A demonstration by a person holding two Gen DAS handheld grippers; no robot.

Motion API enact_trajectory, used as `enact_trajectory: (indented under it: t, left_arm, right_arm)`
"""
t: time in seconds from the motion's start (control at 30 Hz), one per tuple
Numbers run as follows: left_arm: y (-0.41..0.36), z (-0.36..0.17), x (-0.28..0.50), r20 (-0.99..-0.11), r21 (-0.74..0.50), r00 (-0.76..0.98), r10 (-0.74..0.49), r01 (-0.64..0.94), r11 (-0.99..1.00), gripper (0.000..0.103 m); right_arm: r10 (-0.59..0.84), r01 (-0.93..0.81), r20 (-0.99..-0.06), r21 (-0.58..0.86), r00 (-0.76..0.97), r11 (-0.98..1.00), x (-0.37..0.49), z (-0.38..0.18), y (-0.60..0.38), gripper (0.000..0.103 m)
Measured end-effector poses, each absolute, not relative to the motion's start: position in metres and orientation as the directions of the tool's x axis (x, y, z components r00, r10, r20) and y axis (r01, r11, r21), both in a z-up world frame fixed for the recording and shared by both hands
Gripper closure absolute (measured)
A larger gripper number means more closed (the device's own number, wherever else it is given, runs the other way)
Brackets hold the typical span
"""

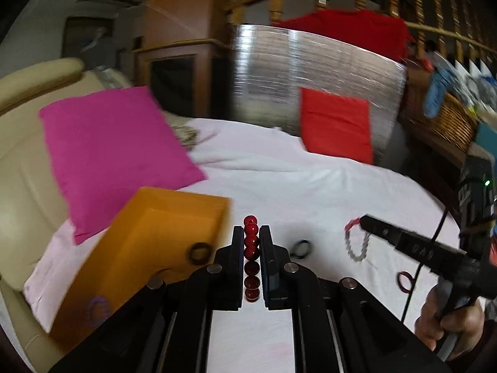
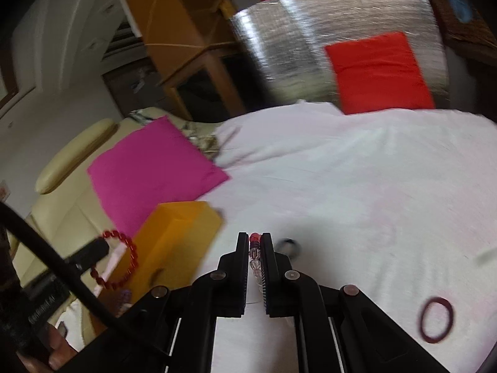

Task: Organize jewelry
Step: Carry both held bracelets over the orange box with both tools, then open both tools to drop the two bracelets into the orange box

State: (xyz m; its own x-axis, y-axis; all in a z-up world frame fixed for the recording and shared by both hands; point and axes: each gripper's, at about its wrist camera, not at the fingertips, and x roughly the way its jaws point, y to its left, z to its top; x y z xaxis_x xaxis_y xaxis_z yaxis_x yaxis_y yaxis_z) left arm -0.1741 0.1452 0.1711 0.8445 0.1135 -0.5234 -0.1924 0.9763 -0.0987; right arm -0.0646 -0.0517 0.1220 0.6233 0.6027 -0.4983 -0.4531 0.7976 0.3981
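Note:
My left gripper (image 1: 251, 233) is shut on a red bead bracelet (image 1: 251, 248), held above the white sheet beside an orange box (image 1: 149, 242). The bracelet also shows in the right wrist view (image 2: 124, 261), hanging from the left gripper (image 2: 93, 253). My right gripper (image 2: 255, 239) is shut on a clear and pink bead bracelet (image 2: 254, 255). In the left wrist view this bracelet (image 1: 355, 242) dangles from the right gripper (image 1: 366, 222). A dark ring (image 1: 198, 253) and a purple bracelet (image 1: 98, 307) lie in the box.
A dark bangle (image 1: 300, 248) and a maroon ring (image 2: 435, 319) lie on the white sheet (image 2: 357, 180). A magenta cushion (image 1: 115, 152) sits behind the box, a red cushion (image 1: 337, 124) at the back against a silver panel (image 1: 292, 62). A wicker basket (image 1: 447, 115) stands at right.

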Motion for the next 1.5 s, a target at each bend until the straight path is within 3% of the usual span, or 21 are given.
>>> enact_trajectory:
  t: [0.2, 0.3, 0.43, 0.67, 0.93, 1.0, 1.07, 1.13, 1.23, 1.3, 1.37, 1.43, 1.5]
  left_arm:
    - [0.236, 0.155, -0.182, -0.567, -0.147, 0.784, 0.251, -0.396, 0.906, 0.093]
    - [0.270, 0.135, -0.178, -0.609, -0.113, 0.723, 0.325, -0.485, 0.867, 0.093]
    - [0.303, 0.101, -0.162, -0.697, -0.150, 0.656, 0.288, -0.527, 0.836, 0.093]
    - [0.316, 0.075, -0.140, -0.769, -0.169, 0.597, 0.230, -0.536, 0.827, 0.093]
    - [0.326, 0.061, -0.126, -0.813, -0.106, 0.513, 0.276, -0.597, 0.795, 0.092]
    - [0.324, 0.063, -0.126, -0.807, -0.093, 0.513, 0.291, -0.598, 0.796, 0.084]
    - [0.321, 0.069, -0.127, -0.791, -0.076, 0.520, 0.324, -0.608, 0.790, 0.056]
    - [0.312, 0.079, -0.128, -0.754, -0.050, 0.542, 0.370, -0.610, 0.791, 0.053]
    - [0.291, 0.099, -0.131, -0.690, -0.020, 0.588, 0.422, -0.598, 0.801, 0.036]
    - [0.277, 0.114, -0.134, -0.636, -0.028, 0.638, 0.433, -0.580, 0.814, 0.034]
    - [0.256, 0.127, -0.136, -0.585, -0.025, 0.688, 0.430, -0.545, 0.838, 0.021]
    - [0.229, 0.136, -0.136, -0.536, -0.015, 0.730, 0.423, -0.509, 0.860, 0.018]
    - [0.200, 0.142, -0.132, -0.507, 0.003, 0.770, 0.387, -0.448, 0.894, 0.017]
  right_arm:
    - [0.684, -0.570, -0.498, 0.386, 0.533, 0.726, -0.063, 0.152, 0.031, 0.095]
    - [0.705, -0.609, -0.518, 0.379, 0.485, 0.697, -0.055, 0.158, 0.077, 0.095]
    - [0.711, -0.635, -0.584, 0.387, 0.392, 0.668, -0.040, 0.149, 0.141, 0.095]
    - [0.652, -0.618, -0.713, 0.396, 0.259, 0.679, -0.016, 0.102, 0.233, 0.094]
    - [0.562, -0.509, -0.796, 0.395, 0.225, 0.765, 0.020, 0.057, 0.262, 0.090]
    - [0.563, -0.490, -0.795, 0.407, 0.226, 0.771, 0.026, 0.058, 0.255, 0.079]
    - [0.579, -0.486, -0.770, 0.410, 0.269, 0.772, 0.026, 0.068, 0.241, 0.073]
    - [0.599, -0.499, -0.742, 0.413, 0.301, 0.762, 0.022, 0.081, 0.222, 0.073]
    - [0.601, -0.510, -0.712, 0.388, 0.363, 0.768, 0.011, 0.099, 0.185, 0.073]
    - [0.581, -0.506, -0.698, 0.352, 0.418, 0.788, 0.003, 0.112, 0.149, 0.073]
    - [0.568, -0.493, -0.679, 0.333, 0.466, 0.803, -0.006, 0.122, 0.113, 0.068]
    - [0.539, -0.452, -0.660, 0.321, 0.524, 0.832, -0.016, 0.130, 0.060, 0.050]
    - [0.504, -0.398, -0.632, 0.317, 0.588, 0.861, -0.026, 0.137, 0.010, 0.046]
